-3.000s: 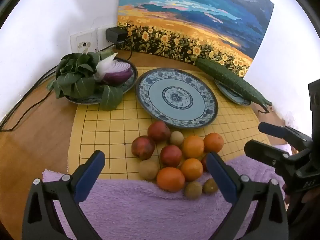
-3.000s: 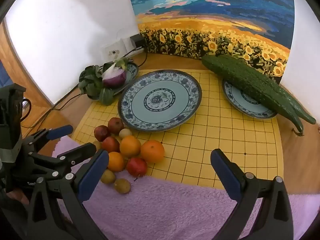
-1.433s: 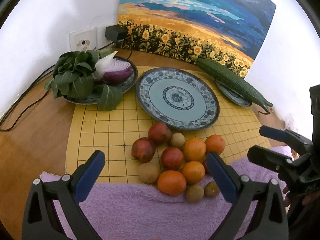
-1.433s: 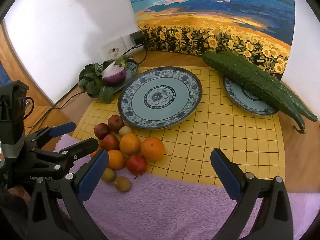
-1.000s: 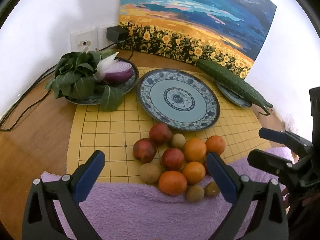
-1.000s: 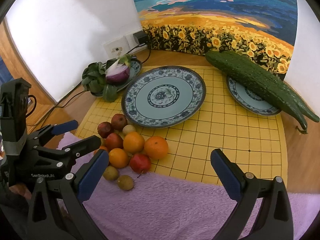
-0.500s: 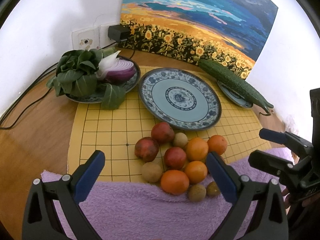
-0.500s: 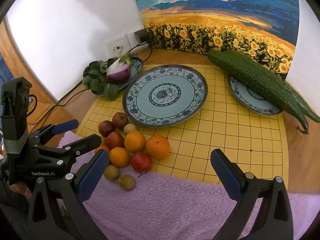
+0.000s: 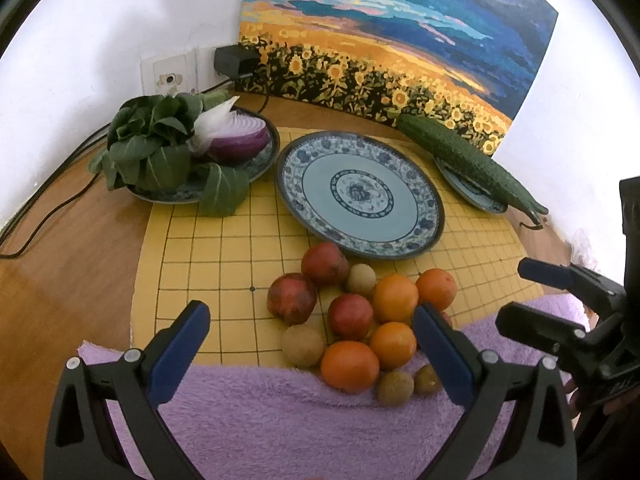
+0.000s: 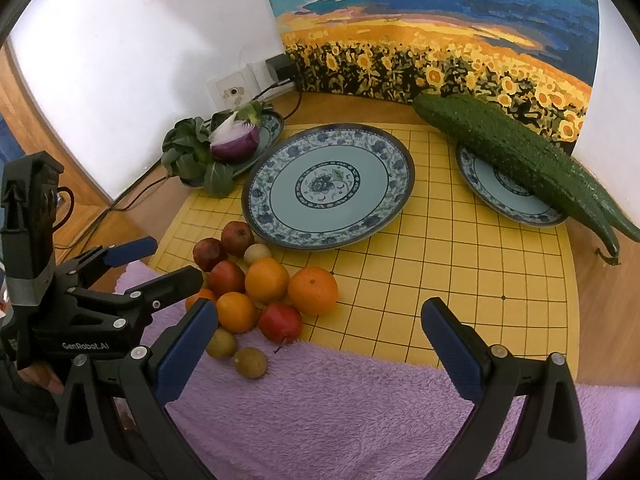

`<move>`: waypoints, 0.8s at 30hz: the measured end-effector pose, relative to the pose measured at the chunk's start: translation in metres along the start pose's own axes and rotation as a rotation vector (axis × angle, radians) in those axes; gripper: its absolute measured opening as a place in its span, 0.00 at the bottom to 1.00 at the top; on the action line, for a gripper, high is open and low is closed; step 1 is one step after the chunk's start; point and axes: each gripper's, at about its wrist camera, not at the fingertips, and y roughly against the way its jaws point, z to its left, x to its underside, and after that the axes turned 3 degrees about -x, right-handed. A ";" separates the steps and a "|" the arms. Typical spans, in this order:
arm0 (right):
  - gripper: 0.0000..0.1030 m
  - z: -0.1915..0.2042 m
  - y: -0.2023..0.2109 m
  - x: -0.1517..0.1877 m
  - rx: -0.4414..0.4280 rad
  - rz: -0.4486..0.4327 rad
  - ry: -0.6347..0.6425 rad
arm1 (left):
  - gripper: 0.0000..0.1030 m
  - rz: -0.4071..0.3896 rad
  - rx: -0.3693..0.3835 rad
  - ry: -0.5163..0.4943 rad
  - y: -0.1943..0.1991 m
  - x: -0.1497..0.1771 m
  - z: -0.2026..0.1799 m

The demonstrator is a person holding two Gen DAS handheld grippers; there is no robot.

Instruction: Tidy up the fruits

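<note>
Your left gripper (image 9: 306,340): jaws spread wide, nothing between them, hanging low over the purple towel (image 9: 280,412) at the bottom of the left wrist frame. Your right gripper (image 10: 320,336): jaws equally wide, empty, also above the towel in its own view; from the left camera it shows at the right edge.

Fruit pile (image 9: 356,320) sits just beyond your left jaws, centre-lower frame, straddling the towel's far edge and the yellow grid mat (image 9: 224,248). Oranges (image 9: 394,298), red fruits (image 9: 292,298) and small tan round fruits (image 9: 303,346) lie bunched and touching. Two tan ones rest on the towel itself. In the right wrist view the pile lies lower left, near your left gripper's tips.

Past the pile, mid-frame: large blue patterned plate (image 9: 360,194), bare, on the mat, close to the nearest red fruit.

Upper left: a dish with leafy greens (image 9: 152,148) and a halved red onion (image 9: 236,140). Upper right: small plate (image 10: 508,188) carrying long green cucumbers (image 10: 520,156) that overhang its rim.

Behind all: sunflower painting (image 9: 400,40) leaning on the white wall, wall socket (image 9: 168,76) with a black plug to its left. Wooden worktop (image 9: 60,264) shows left of the mat.
</note>
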 end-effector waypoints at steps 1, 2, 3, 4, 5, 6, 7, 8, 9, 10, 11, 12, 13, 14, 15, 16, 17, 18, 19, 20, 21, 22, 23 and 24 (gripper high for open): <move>1.00 0.000 -0.001 0.000 -0.001 0.003 -0.002 | 1.00 0.002 -0.001 -0.002 -0.001 0.000 0.000; 1.00 -0.001 -0.001 0.000 -0.003 0.005 -0.003 | 1.00 0.004 -0.001 -0.002 -0.002 0.000 -0.001; 1.00 -0.001 -0.002 0.000 -0.003 0.008 -0.005 | 1.00 0.007 0.000 -0.002 -0.003 0.000 0.000; 1.00 -0.002 -0.003 0.000 -0.004 0.011 -0.007 | 1.00 0.009 0.001 0.000 -0.004 0.000 0.000; 1.00 -0.002 -0.003 0.000 -0.005 0.011 -0.008 | 1.00 0.011 0.002 0.001 -0.004 0.000 0.001; 1.00 -0.003 -0.004 0.001 -0.008 0.014 -0.010 | 1.00 0.013 0.002 0.001 -0.005 0.001 0.001; 1.00 -0.003 -0.005 0.000 -0.009 0.018 -0.011 | 1.00 0.014 0.004 0.001 -0.006 0.002 0.002; 1.00 -0.003 -0.005 0.000 -0.011 0.022 -0.012 | 1.00 0.014 0.013 0.005 -0.006 0.003 0.002; 1.00 -0.003 -0.006 0.001 -0.014 0.027 -0.012 | 1.00 0.018 0.036 0.010 -0.007 0.005 0.003; 1.00 -0.003 -0.008 0.001 -0.016 0.033 -0.012 | 1.00 0.023 0.052 0.011 -0.008 0.006 0.004; 1.00 -0.003 -0.009 0.001 -0.016 0.040 -0.012 | 1.00 0.029 0.057 0.009 -0.009 0.007 0.004; 1.00 -0.003 -0.011 0.002 -0.016 0.049 -0.011 | 1.00 0.035 0.055 0.001 -0.010 0.009 0.003; 1.00 -0.002 -0.012 0.003 -0.018 0.058 -0.011 | 1.00 0.039 0.048 -0.005 -0.011 0.011 0.002; 1.00 -0.002 -0.014 0.004 -0.021 0.065 -0.011 | 1.00 0.044 0.036 -0.010 -0.012 0.013 0.002; 1.00 -0.002 -0.016 0.005 -0.025 0.075 -0.010 | 1.00 0.049 0.025 -0.013 -0.013 0.015 0.001; 1.00 -0.001 -0.017 0.007 -0.029 0.085 -0.009 | 1.00 0.054 0.014 -0.014 -0.013 0.017 0.001; 1.00 0.000 -0.019 0.009 -0.032 0.094 -0.008 | 0.99 0.058 0.008 -0.015 -0.014 0.019 0.002; 1.00 0.001 -0.020 0.012 -0.036 0.103 -0.006 | 0.99 0.060 0.004 -0.015 -0.014 0.021 0.002; 1.00 0.002 -0.020 0.014 -0.043 0.111 -0.004 | 0.96 0.060 0.005 -0.015 -0.013 0.022 0.002; 1.00 0.003 -0.021 0.016 -0.049 0.119 -0.001 | 0.92 0.061 0.010 -0.016 -0.012 0.024 0.002; 1.00 0.004 -0.022 0.019 -0.057 0.128 0.002 | 0.89 0.063 0.017 -0.017 -0.010 0.025 0.002; 1.00 0.005 -0.022 0.021 -0.064 0.138 0.006 | 0.81 0.063 0.022 -0.019 -0.009 0.026 0.001; 0.97 0.007 -0.023 0.023 -0.071 0.147 0.009 | 0.74 0.061 0.025 -0.022 -0.008 0.027 0.001; 0.95 0.008 -0.024 0.026 -0.079 0.157 0.011 | 0.71 0.060 0.035 -0.022 -0.007 0.027 0.000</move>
